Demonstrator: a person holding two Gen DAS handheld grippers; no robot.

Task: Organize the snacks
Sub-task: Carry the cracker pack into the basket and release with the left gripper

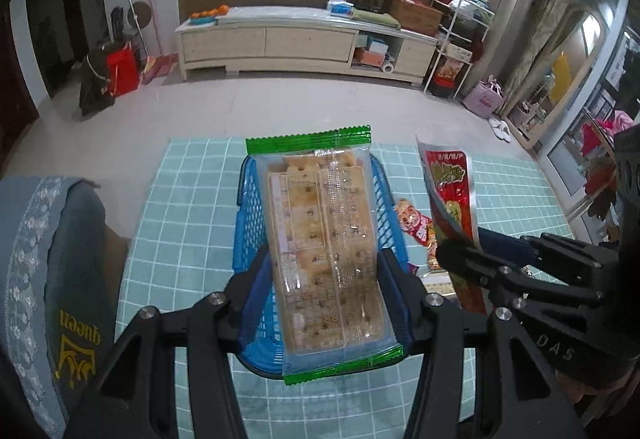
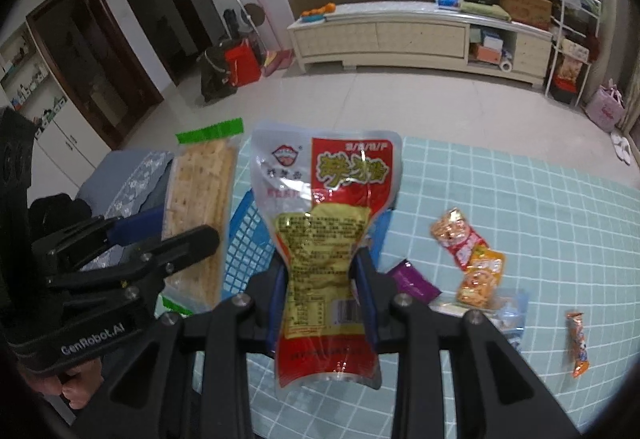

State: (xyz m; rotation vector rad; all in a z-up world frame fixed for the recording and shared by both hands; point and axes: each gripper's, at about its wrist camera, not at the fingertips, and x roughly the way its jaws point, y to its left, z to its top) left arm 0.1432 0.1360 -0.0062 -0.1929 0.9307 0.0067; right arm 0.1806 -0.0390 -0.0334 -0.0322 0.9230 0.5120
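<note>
home, living rm | low TV cabinet [image 1: 304, 41] w/ drawers | tiled floor [image 1: 280, 103] | slippers [image 1: 500, 127] by door

The cracker pack [image 1: 324, 251] has a clear, glossy plastic wrapper with green ends. The red pouch [image 2: 328, 239] looks like shiny foil-backed plastic, creased. The blue basket [image 1: 248, 223] is perforated hard plastic. The tabletop [image 1: 180, 231] wears a smooth checked covering. Each claw is matt black plastic with metal screws.
</note>
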